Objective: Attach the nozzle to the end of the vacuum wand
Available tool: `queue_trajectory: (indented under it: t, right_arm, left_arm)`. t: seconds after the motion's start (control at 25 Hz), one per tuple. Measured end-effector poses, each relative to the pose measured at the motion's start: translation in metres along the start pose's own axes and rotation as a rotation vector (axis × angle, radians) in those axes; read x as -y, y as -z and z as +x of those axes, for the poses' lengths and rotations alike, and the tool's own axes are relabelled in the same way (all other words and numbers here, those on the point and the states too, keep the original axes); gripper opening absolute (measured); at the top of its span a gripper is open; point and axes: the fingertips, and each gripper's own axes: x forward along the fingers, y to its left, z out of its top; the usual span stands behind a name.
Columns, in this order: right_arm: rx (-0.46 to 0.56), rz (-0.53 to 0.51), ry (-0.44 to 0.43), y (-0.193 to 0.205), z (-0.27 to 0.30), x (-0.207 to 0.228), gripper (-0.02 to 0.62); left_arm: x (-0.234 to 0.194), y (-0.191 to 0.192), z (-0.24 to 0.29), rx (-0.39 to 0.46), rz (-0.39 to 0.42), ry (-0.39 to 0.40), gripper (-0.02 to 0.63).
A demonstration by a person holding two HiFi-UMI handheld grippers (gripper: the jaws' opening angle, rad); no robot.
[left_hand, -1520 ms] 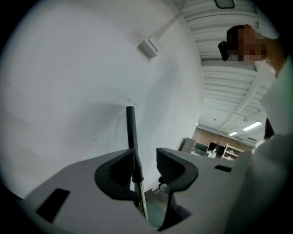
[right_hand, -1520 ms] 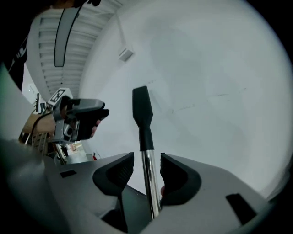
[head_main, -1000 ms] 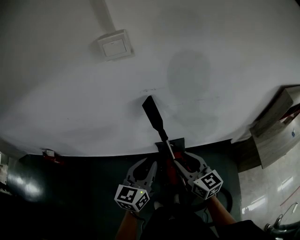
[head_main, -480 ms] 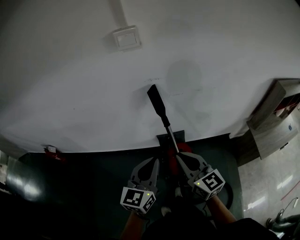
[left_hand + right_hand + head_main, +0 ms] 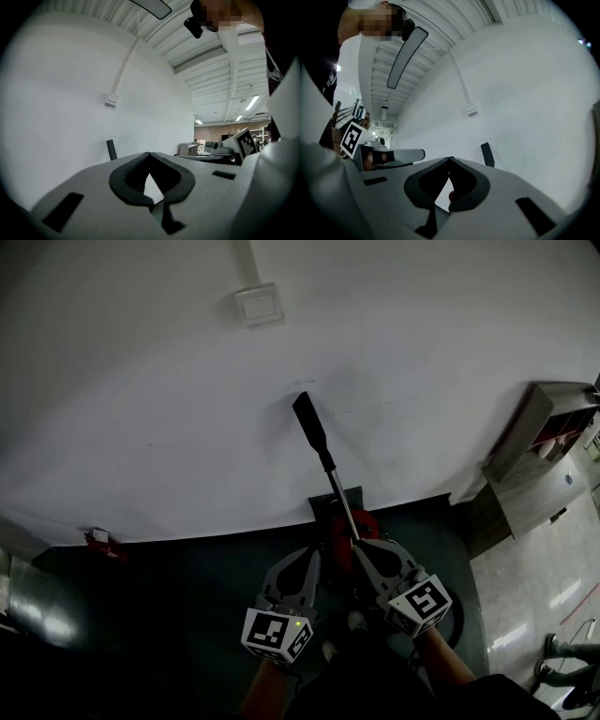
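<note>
Nozzle looks seated atop the wand, upright before the wall; left tongs and right tongs are clenched empty near its base, so avoid bumping the wand and check the joint is flush.

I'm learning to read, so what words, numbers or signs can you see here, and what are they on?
None can be read.
The cube on the left gripper: only black-and-white squares, no letters.
The cube on the right gripper: the same.
The wall plate: blank.
The shelf at right: too small to read.
</note>
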Motion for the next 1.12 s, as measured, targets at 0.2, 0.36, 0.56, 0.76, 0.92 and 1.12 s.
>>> queue_trajectory:
  t: [0.2,0.36,0.56,0.76,0.92,1.12]
  right_arm:
    - [0.013,0.009,0.007,-0.011,-0.004,-0.002,0.017]
    - [0.009,-0.003,-0.007,-0.012,-0.003,0.004,0.015]
    - [0.010,0.016,-0.019,-0.014,-0.007,0.017,0.015]
    - [0.016,0.039,-0.027,-0.016,-0.012,0.040,0.017]
    - [0.028,0.046,-0.034,-0.015,-0.015,0.062,0.017]
    - [0.030,0.039,-0.058,-0.022,-0.017,0.075,0.017]
  left_arm:
    - [0.004,-0.007,-0.003,0.008,-0.003,-0.013,0.003]
    - [0.002,-0.012,0.002,0.023,-0.016,-0.025,0.003]
    - [0.005,-0.012,0.012,0.044,-0.059,-0.044,0.003]
    - [0.012,-0.008,0.032,0.035,-0.054,-0.065,0.003]
    - [0.020,-0.009,0.051,0.032,-0.042,-0.078,0.003]
    - [0.031,-0.006,0.070,0.038,-0.042,-0.082,0.003]
